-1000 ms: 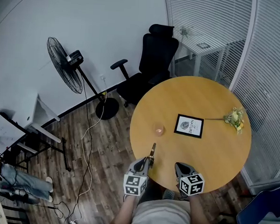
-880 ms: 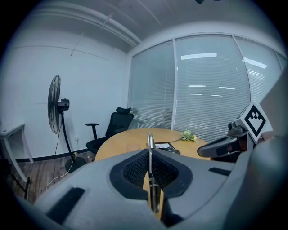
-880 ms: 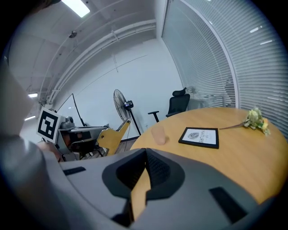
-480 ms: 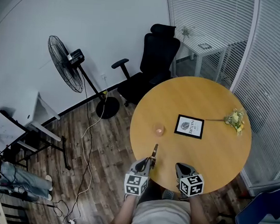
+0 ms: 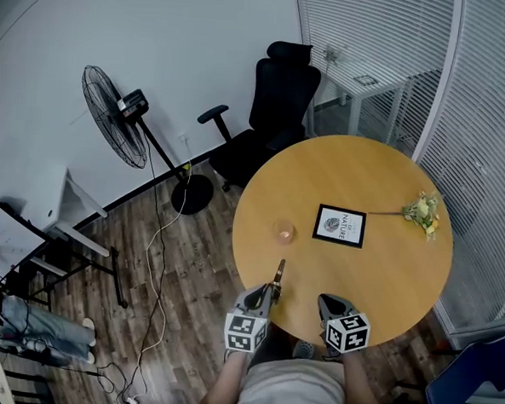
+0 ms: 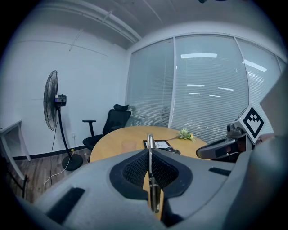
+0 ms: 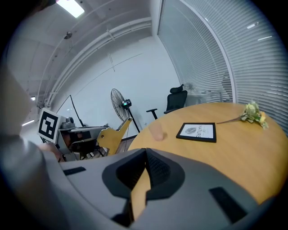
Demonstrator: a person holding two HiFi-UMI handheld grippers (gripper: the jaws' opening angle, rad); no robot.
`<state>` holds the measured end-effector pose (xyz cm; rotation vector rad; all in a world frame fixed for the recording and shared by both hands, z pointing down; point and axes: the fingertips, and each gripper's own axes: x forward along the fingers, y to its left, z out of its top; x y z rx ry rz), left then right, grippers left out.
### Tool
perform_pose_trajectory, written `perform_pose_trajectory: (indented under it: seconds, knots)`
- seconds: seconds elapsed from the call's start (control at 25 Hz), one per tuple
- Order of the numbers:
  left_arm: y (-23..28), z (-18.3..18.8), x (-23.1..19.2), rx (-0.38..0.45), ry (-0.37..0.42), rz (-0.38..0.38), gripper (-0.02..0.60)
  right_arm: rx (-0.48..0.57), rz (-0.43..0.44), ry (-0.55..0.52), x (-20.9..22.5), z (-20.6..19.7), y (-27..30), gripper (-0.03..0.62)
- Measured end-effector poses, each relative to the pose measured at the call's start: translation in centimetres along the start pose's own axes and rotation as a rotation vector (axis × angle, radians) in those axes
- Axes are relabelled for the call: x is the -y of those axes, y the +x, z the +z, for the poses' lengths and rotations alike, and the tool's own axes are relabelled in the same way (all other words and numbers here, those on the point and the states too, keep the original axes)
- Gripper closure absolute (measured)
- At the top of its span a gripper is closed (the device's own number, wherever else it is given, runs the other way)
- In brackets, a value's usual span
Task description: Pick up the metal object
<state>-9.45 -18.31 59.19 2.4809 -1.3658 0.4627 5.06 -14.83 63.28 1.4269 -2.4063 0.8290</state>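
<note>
My left gripper (image 5: 268,295) hovers over the near edge of the round wooden table (image 5: 385,273) and is shut on a thin, flat metal object (image 5: 278,274) that sticks out forward from its jaws. In the left gripper view the metal object (image 6: 150,155) shows edge-on, pinched between the pads. In the right gripper view the metal object (image 7: 115,132) looks brass-coloured, with a hole in its wide end. My right gripper (image 5: 324,303) is beside the left one, shut, with nothing between its jaws (image 7: 143,167).
On the table lie a black-framed picture (image 5: 341,225), a small pinkish cup (image 5: 285,234) and a yellow flower sprig (image 5: 422,213). A black office chair (image 5: 275,104) stands behind the table, and a floor fan (image 5: 112,128) stands to the left.
The left gripper and the metal object have drifted very slightly to the right. The right gripper has stayed where it was.
</note>
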Motion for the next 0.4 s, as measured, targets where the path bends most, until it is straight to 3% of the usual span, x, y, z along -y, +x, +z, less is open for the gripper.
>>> perform_pose_trajectory:
  seconds: [0.4]
  knots:
    - [-0.33,-0.08,0.18,-0.012,-0.002,-0.006,0.571,-0.006,0.013,-0.009,-0.79,0.22,0.10,0.597]
